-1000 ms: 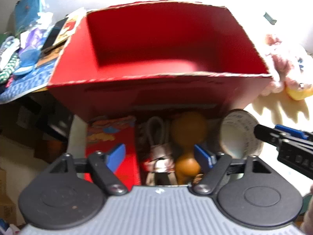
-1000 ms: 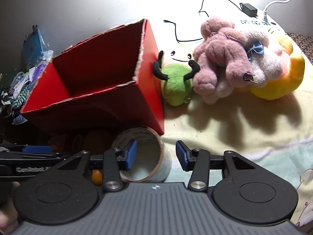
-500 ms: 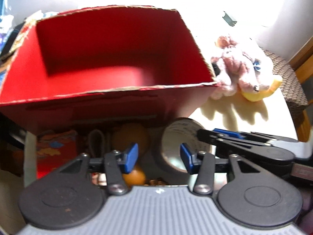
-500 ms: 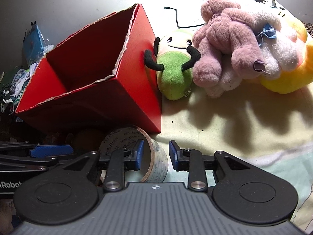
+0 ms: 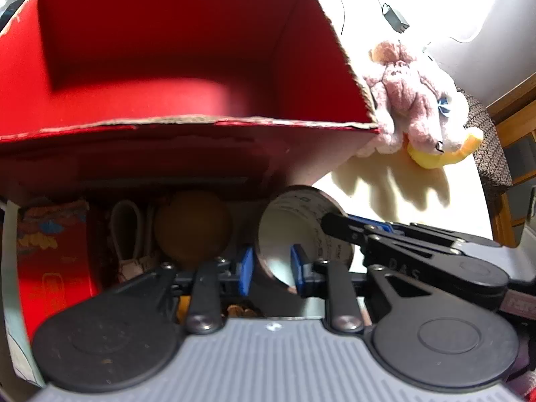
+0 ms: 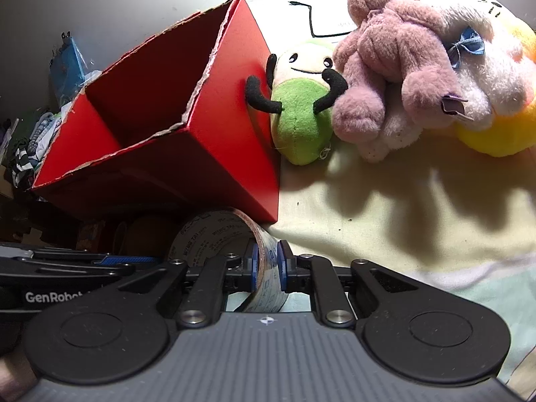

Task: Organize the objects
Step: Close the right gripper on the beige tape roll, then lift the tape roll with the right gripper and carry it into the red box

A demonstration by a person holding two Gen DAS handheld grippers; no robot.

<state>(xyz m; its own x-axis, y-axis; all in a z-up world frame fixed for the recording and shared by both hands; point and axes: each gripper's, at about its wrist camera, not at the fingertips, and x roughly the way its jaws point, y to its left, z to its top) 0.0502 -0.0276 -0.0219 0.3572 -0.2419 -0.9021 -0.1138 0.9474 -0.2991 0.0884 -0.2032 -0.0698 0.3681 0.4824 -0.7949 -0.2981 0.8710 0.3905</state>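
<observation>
A roll of clear packing tape (image 6: 221, 234) stands on edge by the near corner of an empty red cardboard box (image 6: 160, 114). My right gripper (image 6: 266, 268) is shut on the roll's right wall, one pad inside and one outside. My left gripper (image 5: 271, 269) has closed in on the roll's left wall (image 5: 264, 254); whether its pads press it I cannot tell. The roll (image 5: 301, 221) and the box (image 5: 167, 67) fill the left wrist view, where the right gripper's fingers (image 5: 338, 224) show.
Plush toys lie right of the box: a green one (image 6: 298, 114), a pink one (image 6: 395, 67), a yellow one (image 6: 499, 127). In front of the box sit a brown ball (image 5: 192, 227), a white cable (image 5: 125, 227) and a red packet (image 5: 53, 251). Clutter (image 6: 37, 127) lies at left.
Both grippers narrowed from wide open. The right one moved in and closed on the tape roll's wall. The left one swung right from the ball to the roll.
</observation>
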